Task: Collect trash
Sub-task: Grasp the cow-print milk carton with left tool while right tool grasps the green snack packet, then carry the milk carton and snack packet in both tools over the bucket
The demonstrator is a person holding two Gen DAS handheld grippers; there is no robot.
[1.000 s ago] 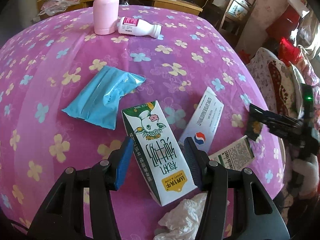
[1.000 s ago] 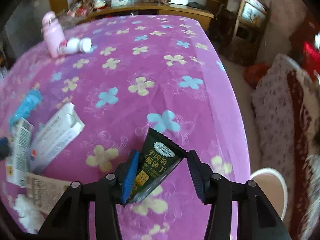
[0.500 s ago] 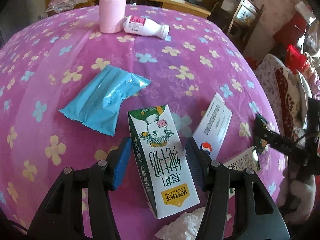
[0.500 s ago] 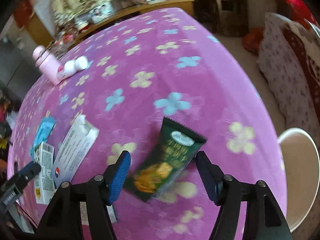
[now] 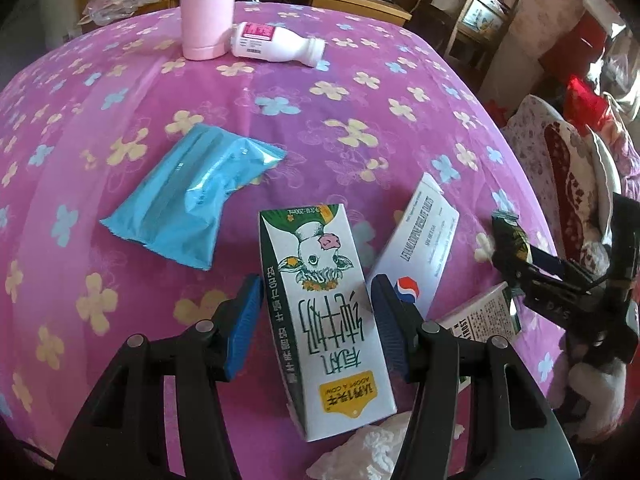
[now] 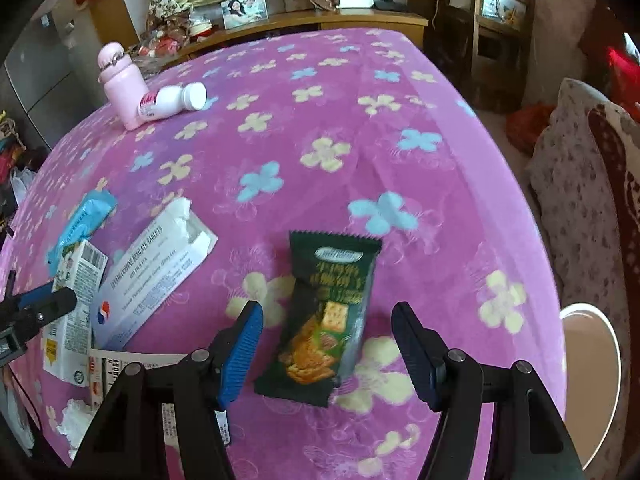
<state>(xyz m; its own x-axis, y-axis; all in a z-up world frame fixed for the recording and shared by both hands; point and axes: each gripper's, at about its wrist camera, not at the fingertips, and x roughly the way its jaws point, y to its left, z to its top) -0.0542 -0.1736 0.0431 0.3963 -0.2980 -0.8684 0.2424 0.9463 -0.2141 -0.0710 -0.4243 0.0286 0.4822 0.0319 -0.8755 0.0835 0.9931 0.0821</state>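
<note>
Left gripper [image 5: 318, 316]: straddling milk carton [image 5: 324, 312]; right pad seems to touch carton's side, left pad shows a slim gap, so probably no firm grip; hard to be sure at this angle.
Milk carton axis: lengthwise straight ahead from the jaws, near end under the fingers, far end up-table.
Right gripper [image 6: 326, 346]: jaws apart, clear gaps to both sides of biscuit packet [image 6: 326, 316]; no hold.
Biscuit packet axis: flat on pink cloth [image 6: 340, 120], long side running away from the jaws, slightly tilted; closing straight would catch its narrow width.
Nearer hand: each on its own item.
Medicine box [image 6: 150, 276]: between the two, unclaimed.
Blue pouch [image 5: 192, 196]: beyond carton, left.
Far end: pink flask [image 5: 206, 12], fallen white bottle [image 5: 276, 42] touching it.
</note>
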